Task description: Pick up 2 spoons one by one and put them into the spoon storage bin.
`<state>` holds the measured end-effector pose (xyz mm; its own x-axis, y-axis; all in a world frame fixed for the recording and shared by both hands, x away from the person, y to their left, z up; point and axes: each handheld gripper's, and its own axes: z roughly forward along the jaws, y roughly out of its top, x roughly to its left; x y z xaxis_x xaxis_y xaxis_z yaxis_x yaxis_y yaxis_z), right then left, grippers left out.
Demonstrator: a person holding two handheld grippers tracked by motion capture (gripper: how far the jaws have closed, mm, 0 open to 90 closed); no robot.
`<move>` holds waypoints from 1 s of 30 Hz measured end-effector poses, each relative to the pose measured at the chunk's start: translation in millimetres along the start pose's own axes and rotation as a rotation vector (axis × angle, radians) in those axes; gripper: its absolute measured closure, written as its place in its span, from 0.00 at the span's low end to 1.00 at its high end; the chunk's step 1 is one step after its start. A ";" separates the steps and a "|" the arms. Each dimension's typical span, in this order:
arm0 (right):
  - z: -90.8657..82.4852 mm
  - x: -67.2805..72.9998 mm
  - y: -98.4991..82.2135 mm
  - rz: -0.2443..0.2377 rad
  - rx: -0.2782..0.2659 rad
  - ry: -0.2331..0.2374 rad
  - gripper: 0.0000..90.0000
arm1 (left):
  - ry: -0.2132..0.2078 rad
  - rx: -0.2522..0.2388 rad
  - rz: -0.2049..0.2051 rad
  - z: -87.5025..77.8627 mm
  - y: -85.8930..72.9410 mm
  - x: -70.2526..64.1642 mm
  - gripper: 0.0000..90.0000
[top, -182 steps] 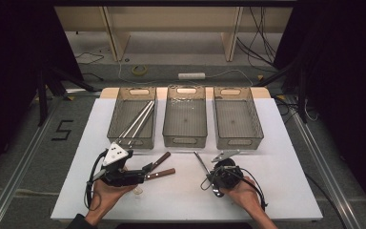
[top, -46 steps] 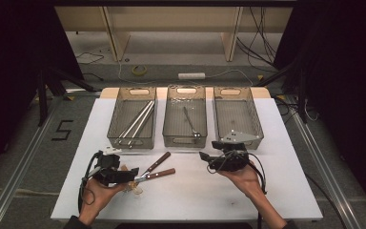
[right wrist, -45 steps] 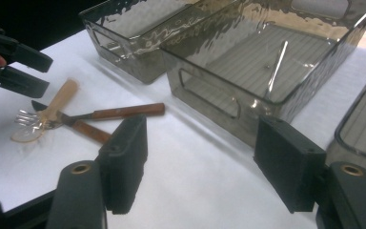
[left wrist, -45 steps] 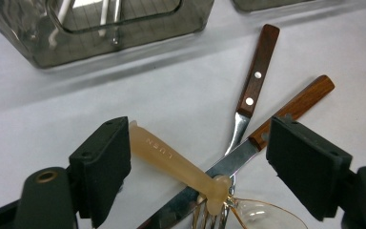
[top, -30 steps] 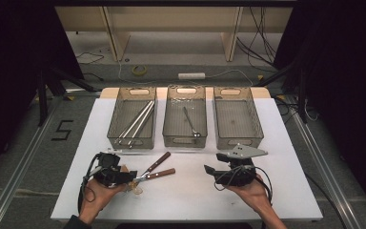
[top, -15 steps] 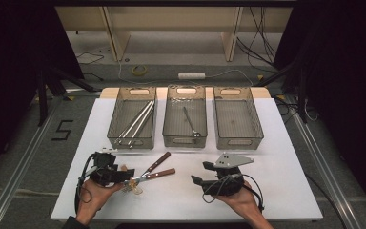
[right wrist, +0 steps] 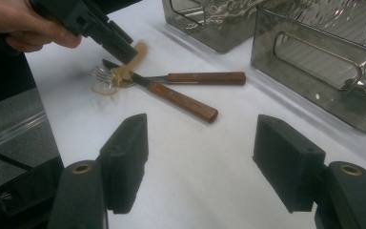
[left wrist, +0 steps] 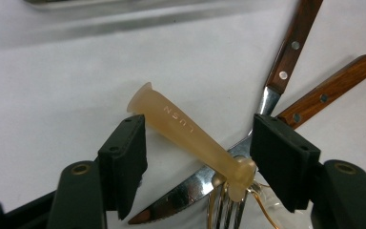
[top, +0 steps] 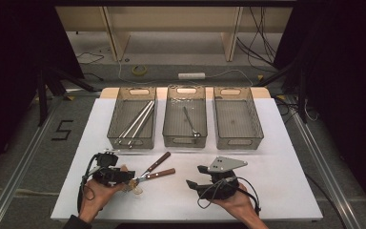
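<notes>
Lettering on the amber handle [left wrist: 190, 136] shows between the left gripper [left wrist: 198, 145]'s closing, unclenched jaws.

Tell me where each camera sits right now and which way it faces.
High view: above the person's side, looking forward and down on the white table and three bins; both hands and grippers show.
Left gripper view: rides the left gripper, looking down at the amber spoon handle between its fingers, over the knife and fork.
Right gripper view: rides the right gripper, looking low across the table.
Shared: the right gripper view also catches the left gripper and the cutlery.
</notes>
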<state>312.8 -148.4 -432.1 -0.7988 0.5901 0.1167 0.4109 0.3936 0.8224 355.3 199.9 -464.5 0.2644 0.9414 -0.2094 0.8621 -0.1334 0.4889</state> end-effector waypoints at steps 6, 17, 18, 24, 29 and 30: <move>0.5 0.3 -0.3 -0.001 0.004 0.003 0.42 | 0.028 0.009 0.013 4.7 4.0 -6.6 0.44; 1.7 0.9 -0.6 -0.002 0.008 0.007 0.43 | 0.067 0.018 -0.003 8.8 8.0 0.2 0.44; 1.7 0.9 -0.6 -0.003 0.008 0.006 0.43 | 0.069 0.017 -0.005 9.1 8.3 1.0 0.45; 2.1 1.2 -0.7 -0.006 0.010 0.006 0.43 | 0.066 0.045 -0.044 13.8 11.6 10.6 0.45; 2.5 0.7 -0.7 -0.005 0.013 0.010 0.43 | 0.090 0.047 -0.017 14.8 14.0 7.7 0.50; 2.8 0.7 -0.7 -0.006 0.015 0.010 0.43 | 0.088 0.044 -0.020 15.2 14.6 7.8 0.50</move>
<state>313.2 -146.2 -434.2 -0.8054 0.5810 0.1176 0.4128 0.4073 0.8147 376.5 200.7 -471.8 0.2093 0.9674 -0.1426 0.8854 -0.1256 0.4474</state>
